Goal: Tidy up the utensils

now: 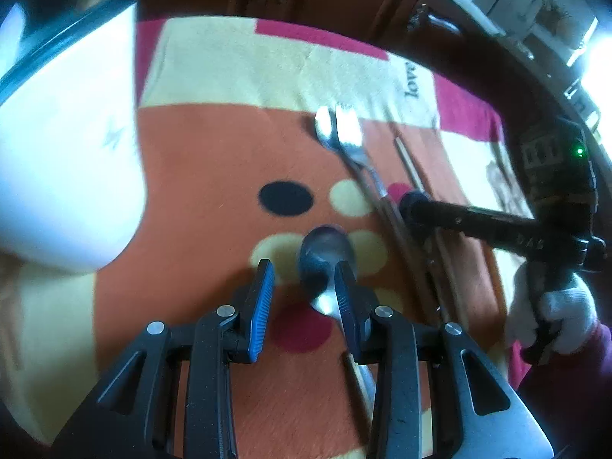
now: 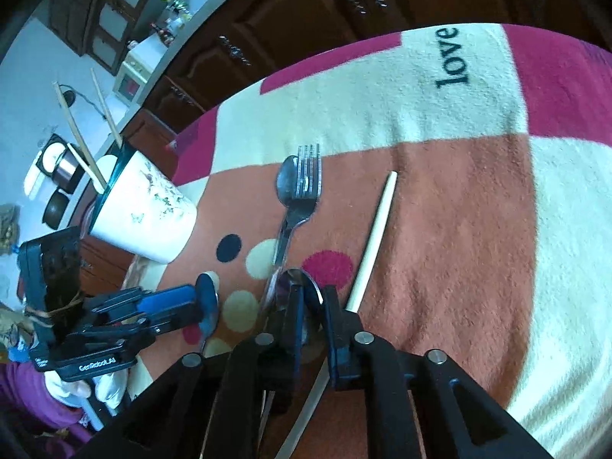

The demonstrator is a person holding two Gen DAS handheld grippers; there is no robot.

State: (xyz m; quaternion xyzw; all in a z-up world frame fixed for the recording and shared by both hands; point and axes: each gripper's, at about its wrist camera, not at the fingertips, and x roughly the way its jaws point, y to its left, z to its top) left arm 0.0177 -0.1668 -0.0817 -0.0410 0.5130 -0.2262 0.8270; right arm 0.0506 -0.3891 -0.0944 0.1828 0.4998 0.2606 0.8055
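My left gripper (image 1: pixel 304 277) is open above the patterned blanket (image 1: pixel 214 153). A steel spoon (image 1: pixel 325 256) lies on the blanket with its bowl against the right finger (image 1: pixel 346 290), and the blue-padded finger (image 1: pixel 262 298) stands clear of it. A second spoon (image 2: pixel 302 287) sits between the fingers of my right gripper (image 2: pixel 311 298), which is shut on its bowl. Farther off, a third spoon (image 2: pixel 287 183) and a fork (image 2: pixel 308 183) lie side by side. One pale chopstick (image 2: pixel 373 241) lies to their right. The white cup (image 2: pixel 145 210) holds several chopsticks (image 2: pixel 78 141).
The cup (image 1: pixel 69 153) fills the left of the left wrist view, close to my left gripper. A gloved hand (image 1: pixel 554 313) holds the right gripper's handle. Dark wooden cabinets (image 2: pixel 306 11) stand behind the blanket's far edge.
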